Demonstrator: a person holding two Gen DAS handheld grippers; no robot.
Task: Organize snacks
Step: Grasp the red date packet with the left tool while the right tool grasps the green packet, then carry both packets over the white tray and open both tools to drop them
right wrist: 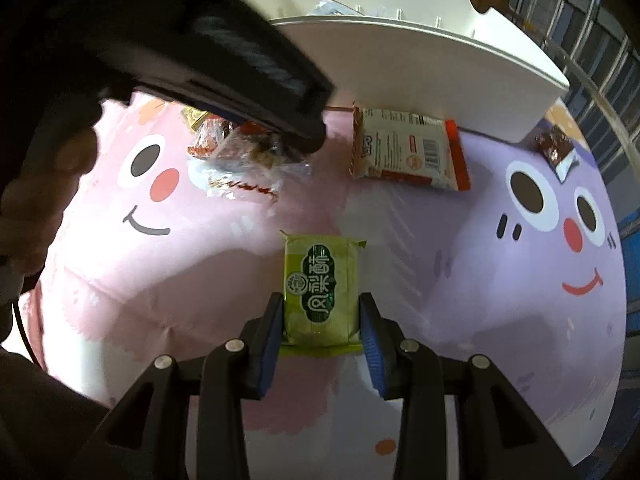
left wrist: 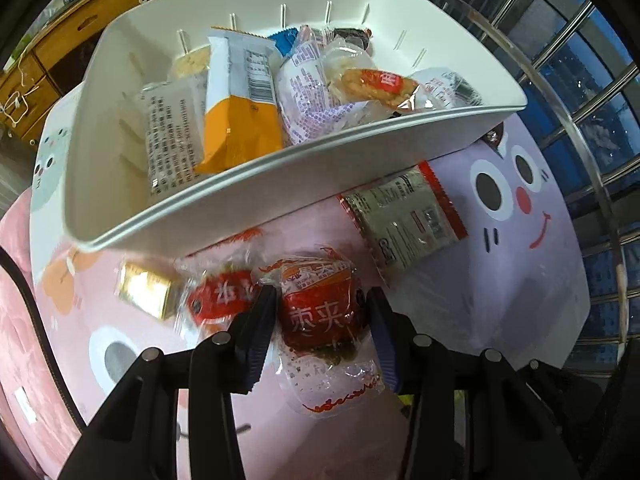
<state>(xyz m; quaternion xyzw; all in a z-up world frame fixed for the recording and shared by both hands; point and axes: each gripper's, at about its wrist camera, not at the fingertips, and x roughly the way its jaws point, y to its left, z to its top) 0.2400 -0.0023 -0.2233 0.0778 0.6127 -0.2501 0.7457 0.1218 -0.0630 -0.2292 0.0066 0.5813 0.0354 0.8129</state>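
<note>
Two grasps are being made at once, so each lift should go straight up and stay slow. The wide counter (right wrist: 460, 264), covered in a pink and lilac cartoon-face mat, carries the loose snacks; the big white plastic bin (left wrist: 280, 172) stands at its far side, already holding several wrapped packets. In my judgement both held snacks belong in that bin.

The left tongs (left wrist: 322, 312) are closed on the red crinkly-wrapped date snack (left wrist: 316, 312), both blue pads pressing its sides. Its clear wrapper tail trails toward the near edge, so raise it high enough to clear the bin's near wall before moving over. A second red-wrapped sweet (left wrist: 218, 300) lies touching its left side and could be dragged along; a gold foil square (left wrist: 146, 290) sits further left.

The right tongs (right wrist: 322, 320) grip the green rectangular pastry packet (right wrist: 320, 288) across its near half, well apart from other things. The far half overhangs, so keep it level. A white and red flat packet (right wrist: 408, 152) lies just beside the bin, still to be collected.
</note>
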